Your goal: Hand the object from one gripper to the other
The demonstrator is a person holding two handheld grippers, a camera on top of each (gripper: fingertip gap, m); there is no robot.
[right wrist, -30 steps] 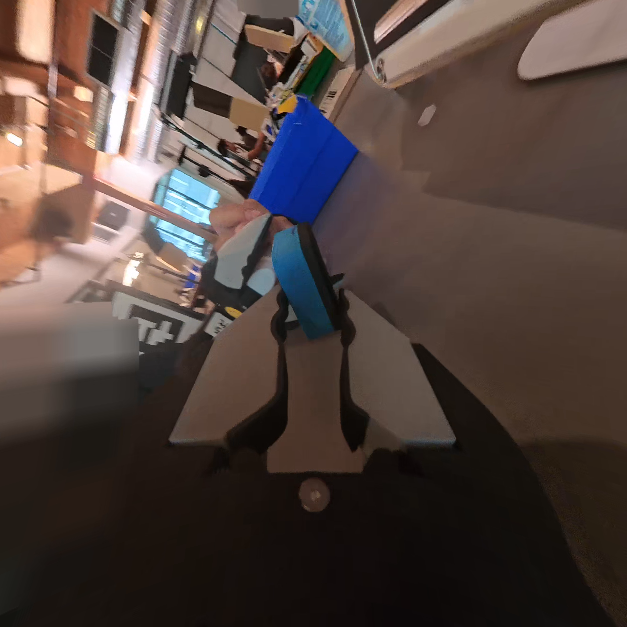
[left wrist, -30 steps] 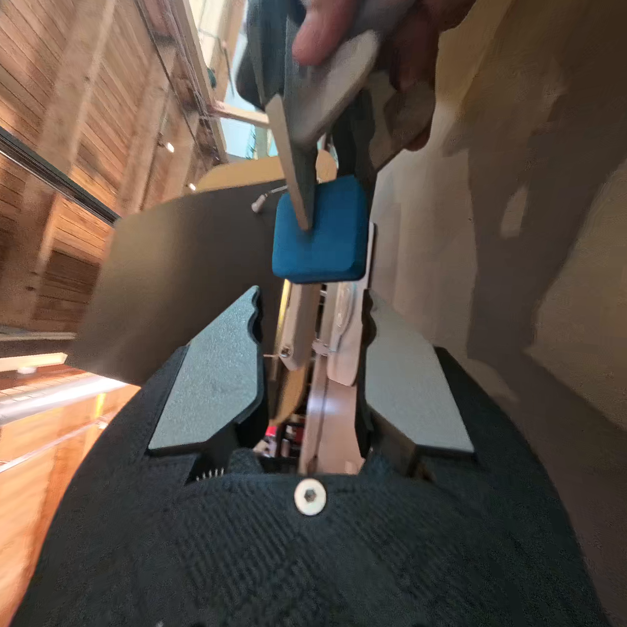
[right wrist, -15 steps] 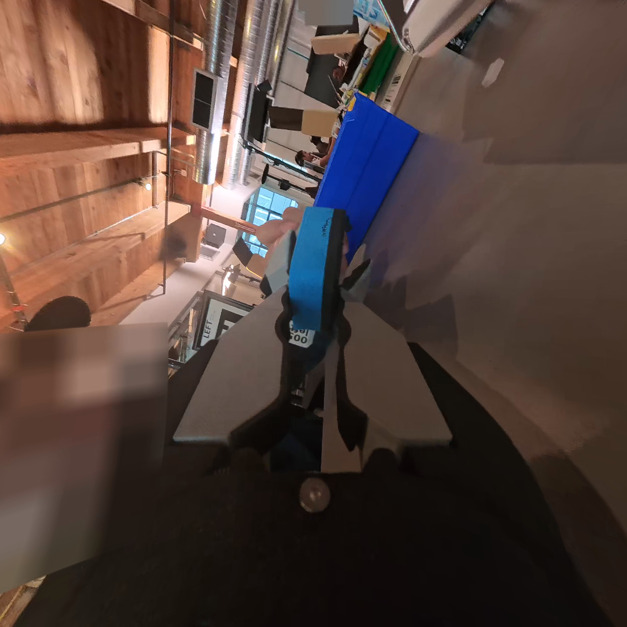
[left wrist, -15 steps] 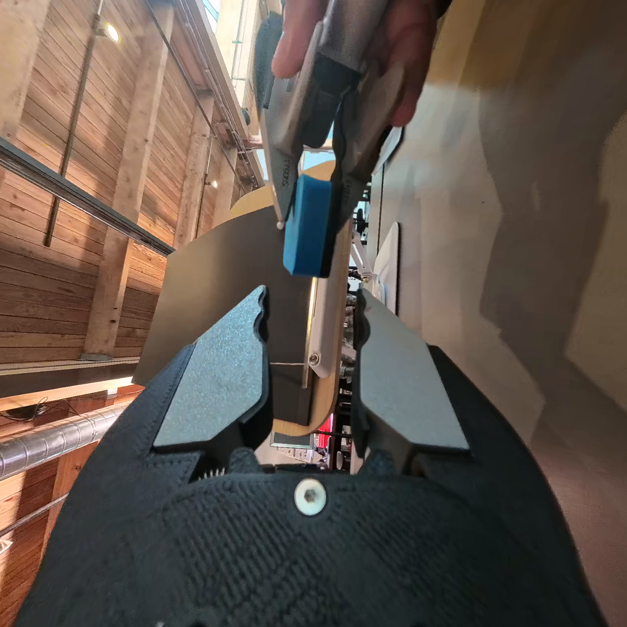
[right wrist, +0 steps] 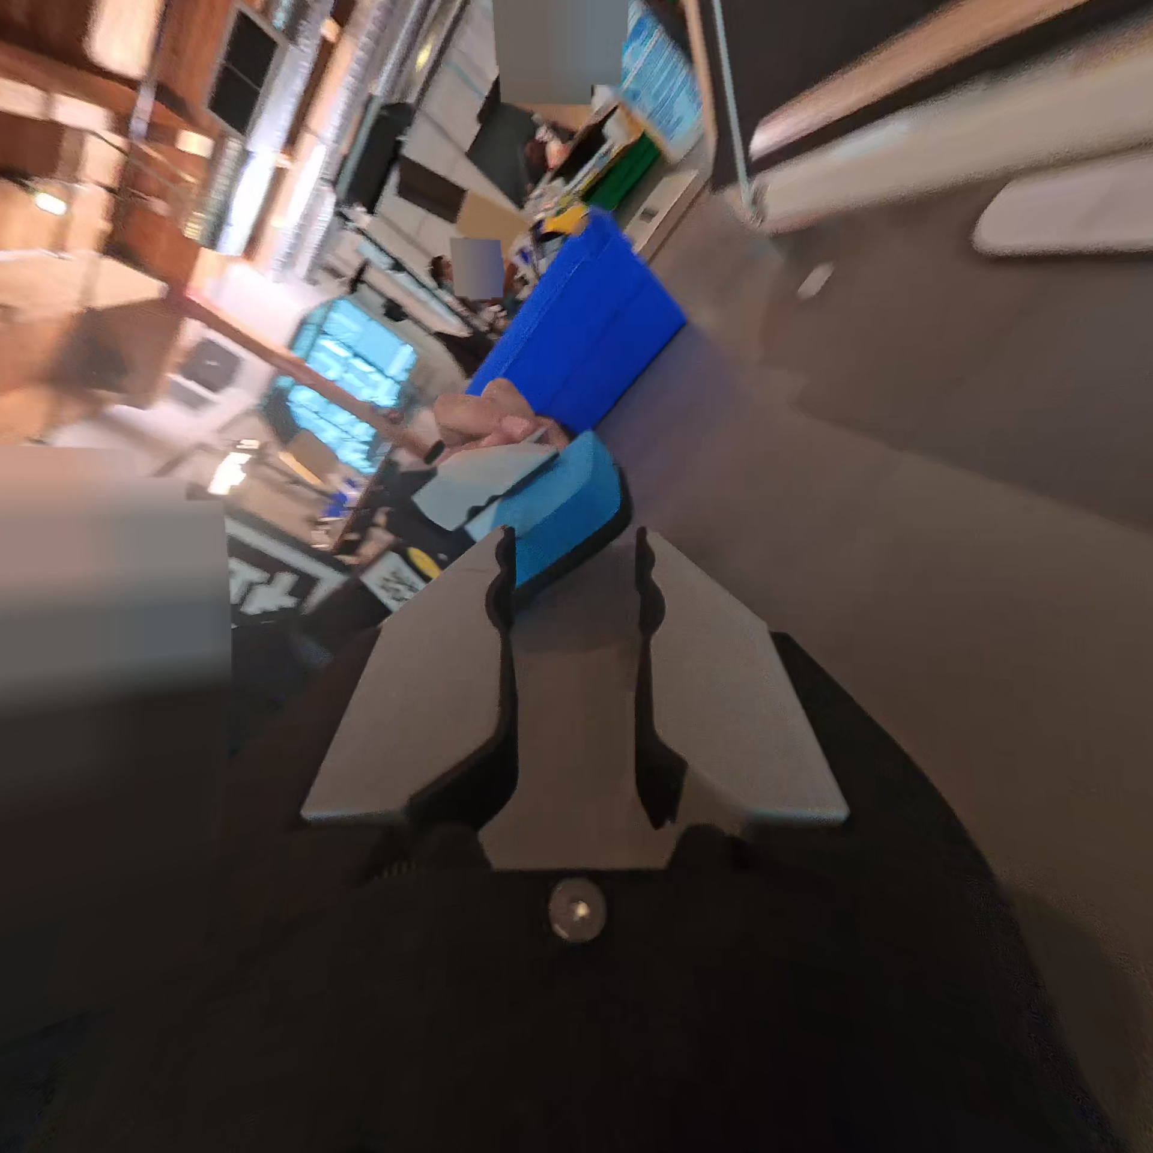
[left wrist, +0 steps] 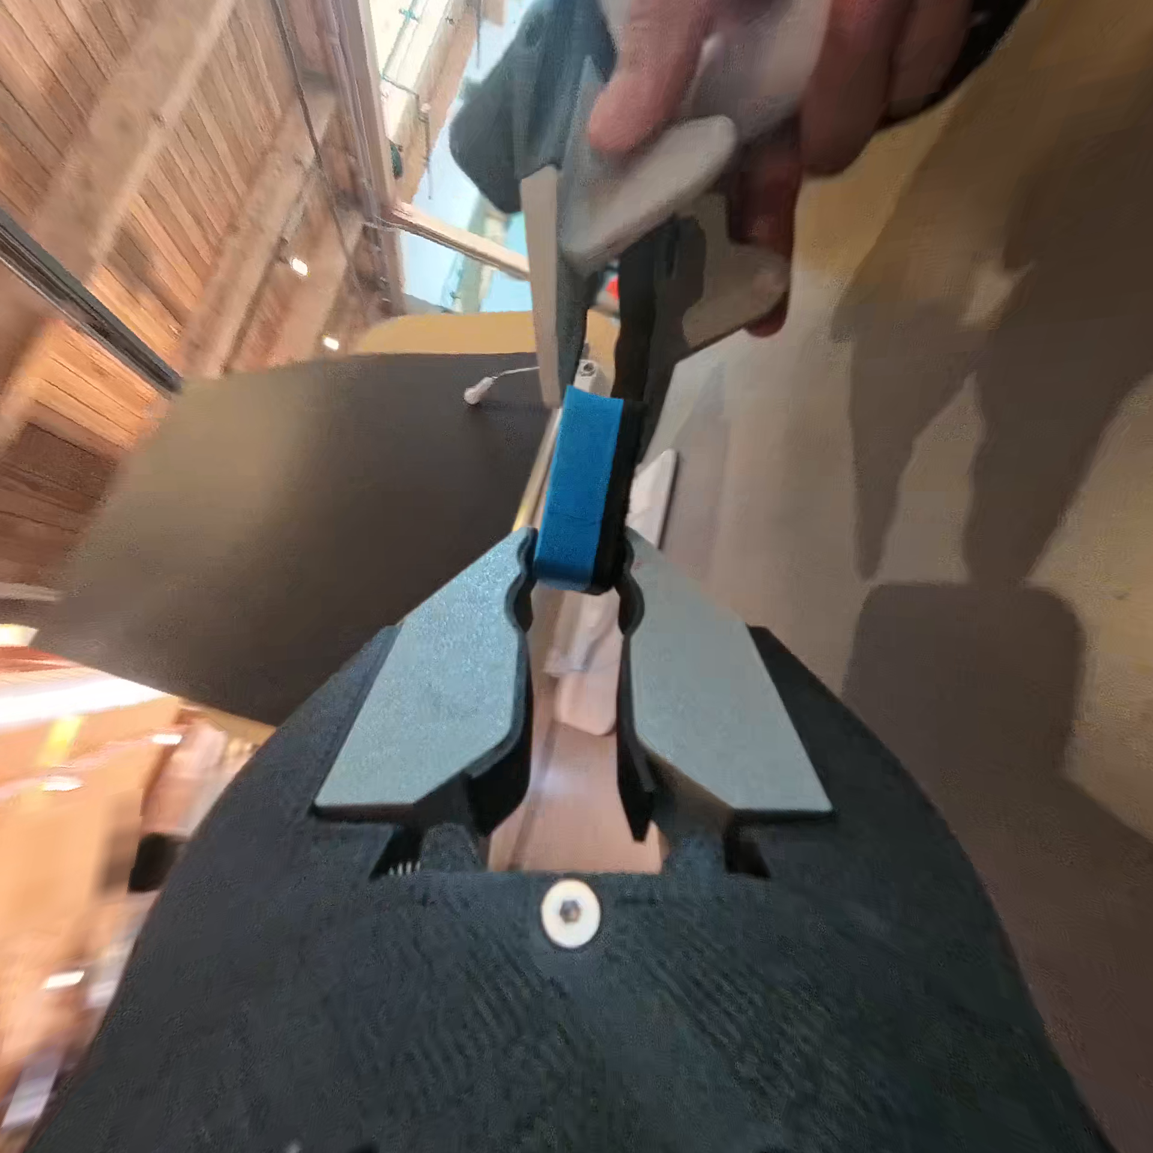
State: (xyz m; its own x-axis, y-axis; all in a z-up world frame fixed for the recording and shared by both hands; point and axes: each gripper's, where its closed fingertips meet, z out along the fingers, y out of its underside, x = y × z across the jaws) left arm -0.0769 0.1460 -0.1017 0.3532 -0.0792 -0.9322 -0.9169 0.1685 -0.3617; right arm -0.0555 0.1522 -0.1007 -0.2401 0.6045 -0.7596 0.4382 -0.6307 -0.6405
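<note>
The object is a blue foam pad with a black back (left wrist: 583,474). My left gripper (left wrist: 574,555) is shut on its near end, one finger on the blue face and one on the black back. My right gripper (left wrist: 593,402) hangs above in a person's hand (left wrist: 749,93), its fingers straddling the pad's far end. In the right wrist view my right gripper (right wrist: 574,546) is open, with grey table showing between its fingers. The pad (right wrist: 561,518) lies just past its left fingertip, clamped by the left gripper's finger (right wrist: 483,490).
A grey tabletop (right wrist: 873,437) runs along the right side. A bright blue bin (right wrist: 580,330) stands on it farther off, and a flat white piece (right wrist: 1060,212) lies at the far right. A dark panel (left wrist: 312,499) stands behind the grippers.
The left gripper has closed on the pad's lower end. The right gripper, which held the pad before, has opened its fingers around it.
</note>
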